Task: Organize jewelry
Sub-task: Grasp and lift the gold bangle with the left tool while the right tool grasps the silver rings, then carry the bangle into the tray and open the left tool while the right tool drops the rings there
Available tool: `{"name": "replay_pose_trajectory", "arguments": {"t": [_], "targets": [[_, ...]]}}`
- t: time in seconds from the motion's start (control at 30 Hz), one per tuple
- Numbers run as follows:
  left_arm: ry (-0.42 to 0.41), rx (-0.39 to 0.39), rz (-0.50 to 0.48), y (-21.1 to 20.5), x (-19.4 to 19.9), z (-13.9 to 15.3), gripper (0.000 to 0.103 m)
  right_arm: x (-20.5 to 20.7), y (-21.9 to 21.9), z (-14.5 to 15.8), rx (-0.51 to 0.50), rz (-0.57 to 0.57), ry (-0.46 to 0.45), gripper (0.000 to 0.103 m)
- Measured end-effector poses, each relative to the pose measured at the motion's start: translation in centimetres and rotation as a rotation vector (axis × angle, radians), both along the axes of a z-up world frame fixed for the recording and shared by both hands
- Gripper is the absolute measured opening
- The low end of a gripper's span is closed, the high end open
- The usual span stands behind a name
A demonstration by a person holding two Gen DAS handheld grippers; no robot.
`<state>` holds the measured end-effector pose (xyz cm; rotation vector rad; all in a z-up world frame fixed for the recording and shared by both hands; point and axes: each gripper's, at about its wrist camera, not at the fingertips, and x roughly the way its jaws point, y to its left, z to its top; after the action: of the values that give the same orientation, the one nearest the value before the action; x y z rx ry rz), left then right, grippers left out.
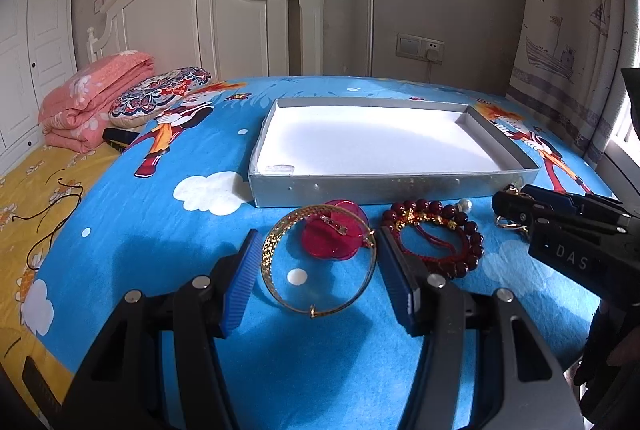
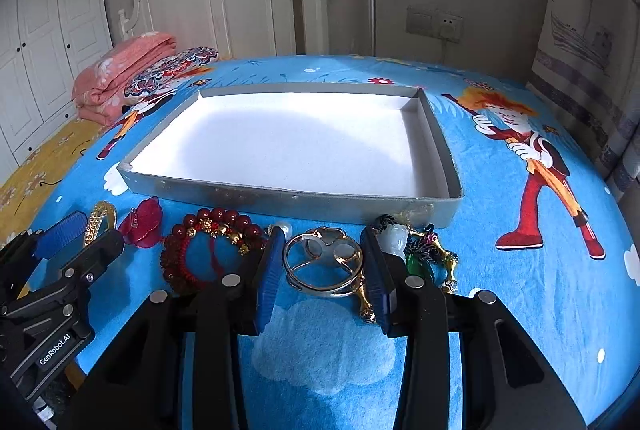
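Note:
A shallow grey box [image 1: 372, 186] [image 2: 280, 200] with a white floor lies on the blue bedspread. In front of it lies a row of jewelry. My left gripper [image 1: 316, 242] is open, its blue pads on either side of a gold bangle [image 1: 272, 250] that overlaps a flat magenta piece [image 1: 328, 244]. A red bead bracelet [image 1: 436, 220] [image 2: 208, 230] lies to the right. My right gripper [image 2: 322, 250] is open around a silver ring-shaped piece [image 2: 320, 266]. A white jade pendant [image 2: 394, 236] and gold-green pieces [image 2: 434, 258] lie beside its right finger.
A folded pink quilt [image 1: 88, 98] and patterned cushion [image 1: 160, 96] lie at the far left by the white headboard [image 1: 208, 6]. A dark cord [image 1: 48, 226] lies on the yellow sheet. A curtain [image 1: 568, 10] hangs at the right.

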<state>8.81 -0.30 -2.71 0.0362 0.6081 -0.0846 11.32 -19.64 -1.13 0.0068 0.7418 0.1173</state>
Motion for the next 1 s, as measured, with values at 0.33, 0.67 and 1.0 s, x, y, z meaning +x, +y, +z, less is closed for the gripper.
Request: {"name": "replay_pose_trajectory", "arguments": {"t": [0.33,0.67,1.0], "targets": [[-0.019,0.011,0.059,-0.6,0.0,0.4,0.056,-1.8,-1.1,0.2,0.018,-0.011,-0.032,0.038],[-0.050,0.013,0.048,-1.4,0.8,1.7,0.056,-1.6,-1.2,1.0,0.014,-0.012,-0.059,0.038],[-0.091,0.026,0.046,-1.8,2.8,3.8,0.056,0.1,-1.2,2.8,-0.001,-0.014,-0.103,0.038]]}}
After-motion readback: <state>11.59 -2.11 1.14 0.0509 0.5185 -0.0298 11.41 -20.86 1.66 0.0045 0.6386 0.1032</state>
